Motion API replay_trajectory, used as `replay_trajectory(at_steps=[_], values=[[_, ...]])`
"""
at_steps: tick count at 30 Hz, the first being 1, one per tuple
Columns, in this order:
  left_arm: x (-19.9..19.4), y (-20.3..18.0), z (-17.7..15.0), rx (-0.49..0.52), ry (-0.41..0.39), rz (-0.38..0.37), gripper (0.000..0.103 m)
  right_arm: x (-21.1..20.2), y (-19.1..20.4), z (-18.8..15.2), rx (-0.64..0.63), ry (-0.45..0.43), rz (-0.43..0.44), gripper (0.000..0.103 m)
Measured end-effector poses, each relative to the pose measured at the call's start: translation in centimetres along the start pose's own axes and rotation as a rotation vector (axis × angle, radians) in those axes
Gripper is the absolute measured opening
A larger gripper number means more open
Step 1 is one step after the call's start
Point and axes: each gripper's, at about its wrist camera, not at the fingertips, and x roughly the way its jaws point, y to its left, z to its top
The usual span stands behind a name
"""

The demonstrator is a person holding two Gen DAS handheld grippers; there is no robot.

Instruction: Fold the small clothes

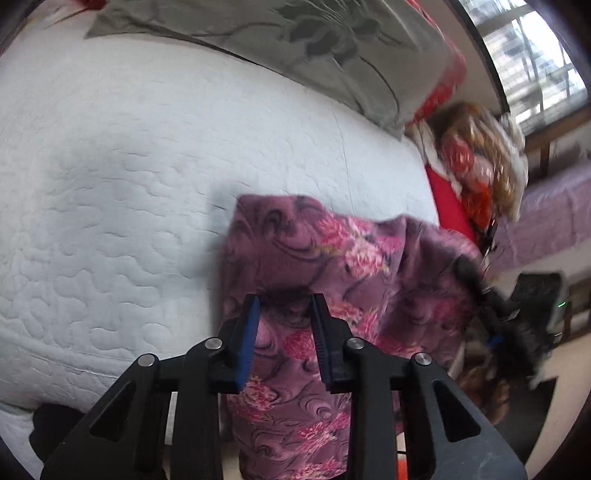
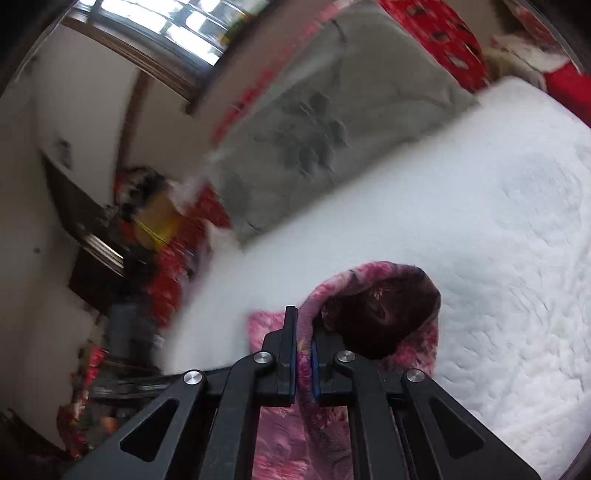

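Note:
A purple fleece garment (image 1: pixel 314 240) with pink flowers lies at the near edge of a white quilted bed (image 1: pixel 110 184) and hangs over its side. My left gripper (image 1: pixel 286 299) sits over the garment, its jaws part way in, and a dark bunched fold of the fabric fills the gap at the fingertips. In the right wrist view the same garment (image 2: pixel 388 306) curls up into a hood-like loop with a dark inside. My right gripper (image 2: pixel 304 328) is shut on its edge, with pink fabric pinched between the blue pads.
A grey flowered pillow (image 1: pixel 295 44) lies along the far side of the bed (image 2: pixel 480 221). Red bedding (image 1: pixel 443 85) and a heap of clothes (image 1: pixel 480 158) lie beyond it. A window (image 2: pixel 166 29), dark furniture (image 2: pixel 92 240) and floor clutter stand off the bed's side.

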Motion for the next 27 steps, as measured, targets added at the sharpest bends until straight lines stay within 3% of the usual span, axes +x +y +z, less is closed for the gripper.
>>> replay_trajectory(at_steps=[1, 3, 4, 5, 7, 8, 9, 11, 13, 15, 16, 17, 18, 20, 23, 25, 27], values=[[-0.2, 0.6, 0.3, -0.023, 0.000, 0.004, 0.026, 0.2, -0.4, 0.0, 0.001, 0.009, -0.024, 0.005], [-0.4, 1.3, 0.7, -0.045, 0.007, -0.003, 0.027, 1.2, -2.2, -0.2, 0.014, 0.057, -0.159, 0.006], [-0.6, 1.6, 0.8, -0.056, 0.012, -0.020, 0.032, 1.7, -3.4, -0.5, 0.027, 0.093, -0.233, 0.008], [-0.7, 1.9, 0.8, -0.068, 0.017, -0.045, 0.045, 2.0, -4.4, -0.7, 0.047, 0.128, -0.289, 0.014], [-0.6, 2.1, 0.7, -0.088, 0.029, -0.087, 0.065, 1.3, -5.1, -0.9, 0.077, 0.120, -0.288, 0.020], [-0.3, 2.0, 0.7, -0.096, 0.034, -0.109, 0.068, 0.7, -5.1, -0.8, 0.091, 0.093, -0.268, 0.029], [0.2, 1.7, 0.8, -0.097, 0.047, -0.133, 0.069, 0.1, -5.1, -0.6, 0.104, 0.063, -0.257, 0.046], [1.6, 0.8, 0.9, -0.078, 0.082, -0.140, 0.077, -0.4, -5.0, -0.4, 0.112, 0.034, -0.262, 0.065], [2.4, -0.2, 1.0, -0.057, 0.075, -0.090, 0.084, 0.2, -5.0, -0.2, 0.101, 0.043, -0.272, 0.065], [3.1, -0.8, 1.1, -0.042, 0.067, -0.038, 0.083, 1.6, -5.1, -0.3, 0.094, 0.090, -0.287, 0.064], [2.9, -1.0, 1.1, -0.040, 0.047, -0.021, 0.069, 2.2, -5.1, -0.4, 0.081, 0.099, -0.295, 0.060], [2.7, -1.2, 1.1, -0.034, 0.030, -0.008, 0.045, 2.7, -4.8, -0.3, 0.058, 0.104, -0.299, 0.035], [2.5, -1.4, 1.4, -0.022, 0.026, -0.003, 0.040, 3.2, -4.4, -0.1, 0.030, 0.112, -0.287, 0.004], [1.7, -1.1, 1.5, -0.027, 0.008, -0.013, 0.023, 2.9, -2.7, 0.1, -0.004, 0.101, -0.224, 0.004], [0.4, 0.4, 1.7, -0.060, -0.043, -0.022, 0.012, 1.3, 0.7, 1.3, -0.051, 0.008, -0.064, 0.003], [0.8, 1.4, 2.0, -0.086, -0.055, 0.016, 0.012, 0.8, 1.4, 1.6, -0.066, -0.028, -0.041, 0.003], [1.4, 1.7, 2.2, -0.077, -0.048, 0.032, 0.012, 1.3, 0.2, 1.7, -0.048, -0.013, -0.080, 0.003]])
